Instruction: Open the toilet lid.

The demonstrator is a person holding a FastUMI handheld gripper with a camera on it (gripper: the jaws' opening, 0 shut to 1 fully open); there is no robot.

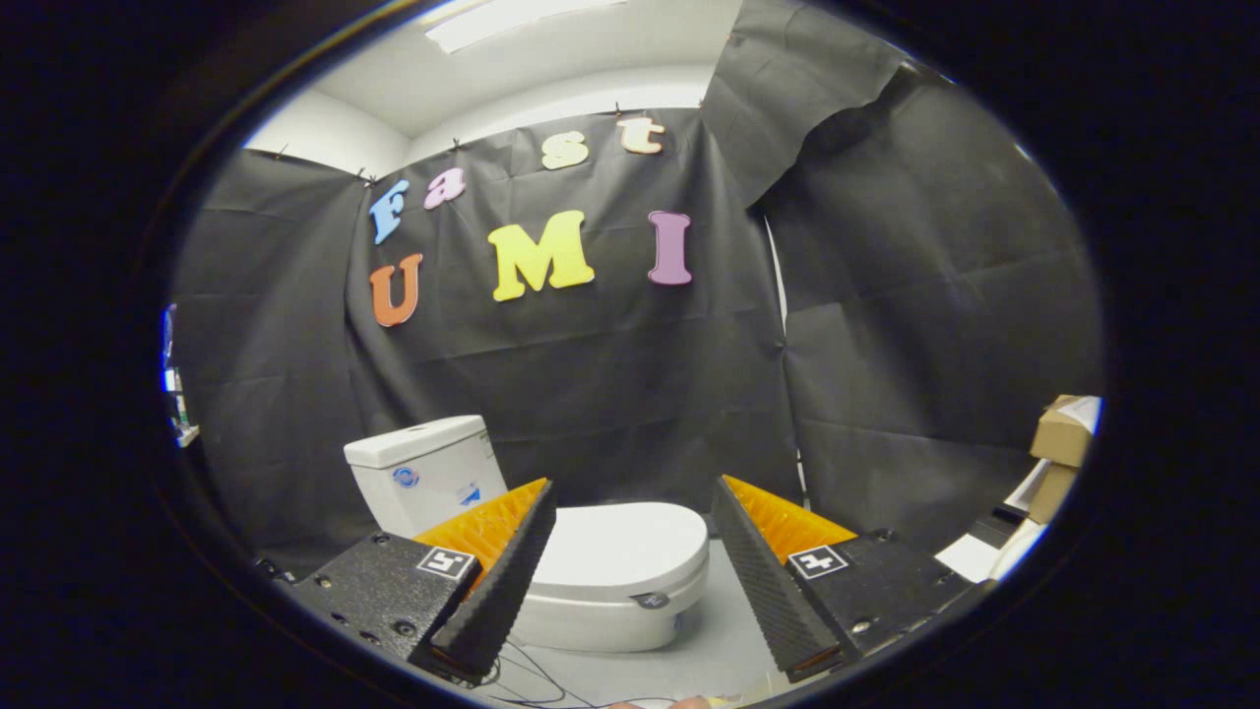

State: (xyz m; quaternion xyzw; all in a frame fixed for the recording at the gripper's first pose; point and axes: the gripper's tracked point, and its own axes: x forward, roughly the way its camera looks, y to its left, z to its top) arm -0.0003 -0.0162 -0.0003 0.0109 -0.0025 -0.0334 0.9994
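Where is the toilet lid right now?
In the gripper view, the closed toilet lid lies beyond the open gripper, framed between its fingers, with the tank behind it.

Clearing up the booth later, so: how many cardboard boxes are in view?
2, stacked by the booth wall, off to the right beyond the open hand-held gripper: upper cardboard box on lower cardboard box. More may be hidden past them.

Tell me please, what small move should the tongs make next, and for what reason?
Probably ease forward and down toward the front rim of the toilet lid. The lid lies flat and closed, beyond the tongs, whose fingers stand wide open and touch nothing. The tank sits behind the lid, so the lid should swing up toward it.
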